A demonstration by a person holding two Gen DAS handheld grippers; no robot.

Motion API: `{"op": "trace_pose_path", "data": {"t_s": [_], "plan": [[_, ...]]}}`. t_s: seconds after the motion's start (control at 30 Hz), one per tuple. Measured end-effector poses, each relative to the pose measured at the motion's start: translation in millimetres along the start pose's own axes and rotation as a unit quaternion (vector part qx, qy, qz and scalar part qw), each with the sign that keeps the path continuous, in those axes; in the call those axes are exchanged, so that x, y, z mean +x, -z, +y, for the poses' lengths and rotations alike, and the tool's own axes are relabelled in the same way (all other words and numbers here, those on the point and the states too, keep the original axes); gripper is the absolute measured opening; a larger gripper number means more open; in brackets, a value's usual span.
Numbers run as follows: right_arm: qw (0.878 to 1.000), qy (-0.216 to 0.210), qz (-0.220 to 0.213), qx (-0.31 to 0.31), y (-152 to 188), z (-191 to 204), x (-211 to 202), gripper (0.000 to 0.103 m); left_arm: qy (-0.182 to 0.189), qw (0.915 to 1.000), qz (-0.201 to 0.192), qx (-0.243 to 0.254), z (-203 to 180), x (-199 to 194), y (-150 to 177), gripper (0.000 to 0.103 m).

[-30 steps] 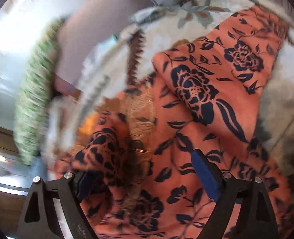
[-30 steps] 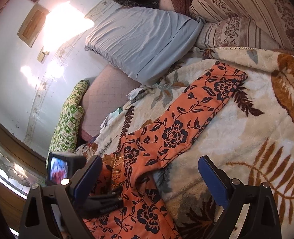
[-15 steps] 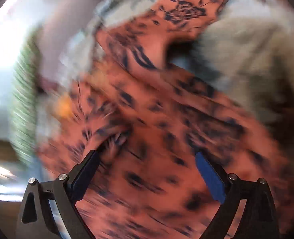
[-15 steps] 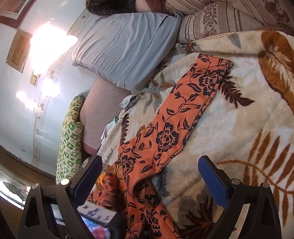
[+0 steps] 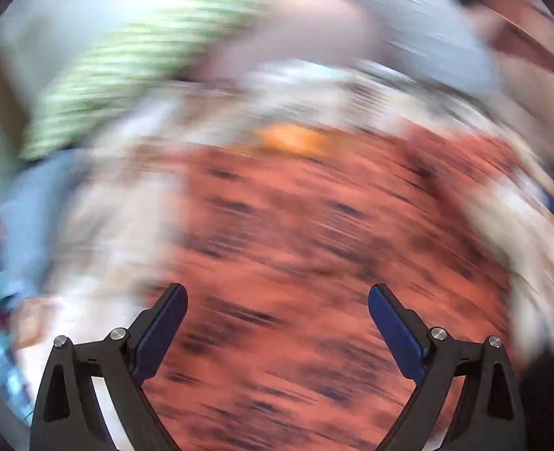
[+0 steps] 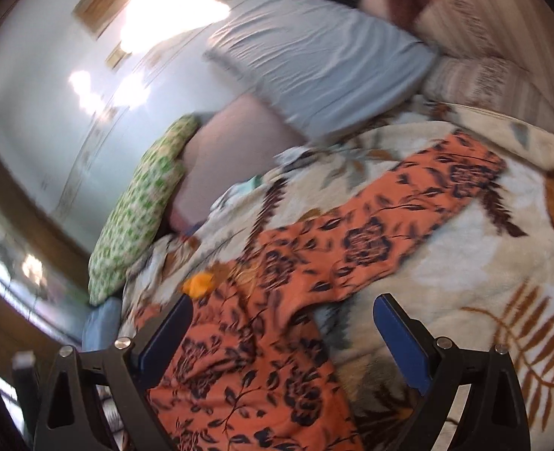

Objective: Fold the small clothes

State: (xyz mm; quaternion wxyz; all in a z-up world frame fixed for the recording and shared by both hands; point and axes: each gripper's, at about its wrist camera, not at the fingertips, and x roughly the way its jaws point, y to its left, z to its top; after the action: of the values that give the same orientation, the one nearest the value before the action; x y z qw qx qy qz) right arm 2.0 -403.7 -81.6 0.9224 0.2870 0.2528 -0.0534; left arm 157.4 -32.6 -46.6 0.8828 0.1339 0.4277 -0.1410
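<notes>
A pair of small orange trousers with dark flowers (image 6: 314, 270) lies spread on the leaf-patterned blanket (image 6: 483, 263), one leg stretched toward the far right. My right gripper (image 6: 282, 323) is open and empty above the garment's near part. In the left wrist view the picture is heavily blurred; the orange cloth (image 5: 314, 244) fills the middle. My left gripper (image 5: 277, 315) is open above it and holds nothing.
A pale blue pillow (image 6: 314, 71) and striped cushions (image 6: 502, 49) lie at the back. A green patterned pillow (image 6: 141, 206) lies at the left against the wall. A small orange scrap (image 6: 200, 283) sits by the trousers.
My left gripper has let go of the cloth and swung fast across the trousers; its view is now smeared. The left gripper has left the right wrist view. The right gripper has shifted slightly.
</notes>
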Motion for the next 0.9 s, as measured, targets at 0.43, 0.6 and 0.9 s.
{"op": "trace_pose_path", "data": {"t_s": [0.43, 0.6, 0.9], "plan": [[0.941, -0.057, 0.144, -0.300, 72, 169, 148, 0.096, 0.009, 0.9804, 0.085, -0.178, 100, 148, -36, 0.097], [0.932, -0.032, 0.171, -0.317, 81, 183, 189, 0.095, 0.027, 0.9802, 0.079, -0.179, 105, 150, -34, 0.097], [0.952, 0.034, 0.182, -0.243, 55, 139, 206, 0.018, 0.051, 0.9807, 0.060, -0.179, 101, 146, -38, 0.097]]}}
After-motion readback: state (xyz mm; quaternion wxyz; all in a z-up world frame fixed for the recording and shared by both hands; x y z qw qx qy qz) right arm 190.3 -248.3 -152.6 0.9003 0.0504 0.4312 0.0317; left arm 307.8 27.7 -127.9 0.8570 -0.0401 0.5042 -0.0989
